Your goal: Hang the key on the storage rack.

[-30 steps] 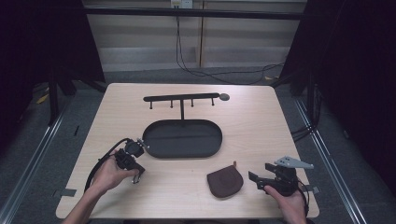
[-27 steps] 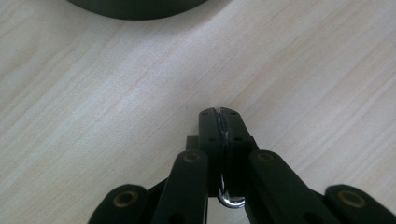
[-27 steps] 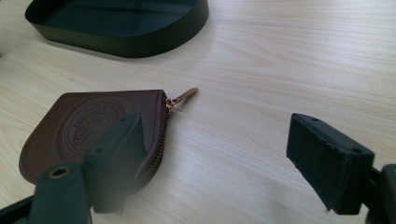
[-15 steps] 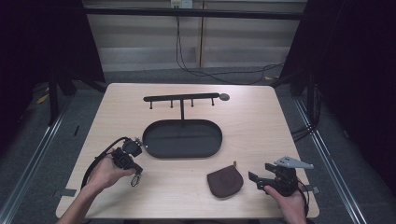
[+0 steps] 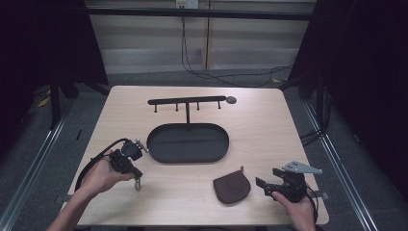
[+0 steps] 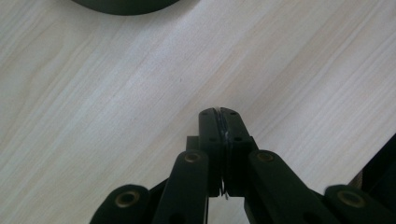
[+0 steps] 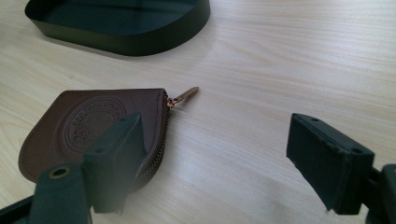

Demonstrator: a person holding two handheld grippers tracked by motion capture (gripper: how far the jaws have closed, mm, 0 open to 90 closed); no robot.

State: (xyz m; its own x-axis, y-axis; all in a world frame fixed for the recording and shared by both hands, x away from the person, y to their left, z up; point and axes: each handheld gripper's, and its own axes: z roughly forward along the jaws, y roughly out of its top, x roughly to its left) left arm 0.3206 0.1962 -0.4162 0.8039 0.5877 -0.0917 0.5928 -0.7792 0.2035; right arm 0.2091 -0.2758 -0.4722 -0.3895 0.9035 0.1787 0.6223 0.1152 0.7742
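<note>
– Fingers (image 6: 208, 135) of the left gripper (image 6: 219, 114): how do they stand?

– Pressed together, with a thin metal ring (image 6: 223, 140) pinched edge-on between the pads. It shows as a fine curved line running down the seam, and its lower end peeks out below the pads.

– And where is that gripper?

– Over bare table (image 6: 93, 93), looking nearly straight down on the wood. The dark tray (image 6: 123, 4) edge just cuts in at the top of the left gripper view. In the high view the left hand (image 5: 103, 174) sits near the tray's (image 5: 187, 143) left end, and a small metal bit (image 5: 137, 184) shows just below the hand. I cannot tell whether it is joined to the ring.

– The right gripper (image 7: 215, 128)?

– Wide open, holding nothing. Its left finger (image 7: 116, 154) stands in front of the brown pouch (image 7: 88, 126), and its right finger (image 7: 327, 158) is well off to the side over bare wood. I cannot tell whether the left one touches the leather.

– How does the pouch lie?

– Flat on the table, stamped face up, its zip pull (image 7: 184, 95) pointing toward the tray (image 7: 121, 37). From above, the pouch (image 5: 232, 187) is at the front of the table, just beside the right gripper (image 5: 268, 177) and near the tray's front right.

– Anything else on the table?

– A black rack (image 5: 186, 101) with small hooks stands behind the tray.
</note>
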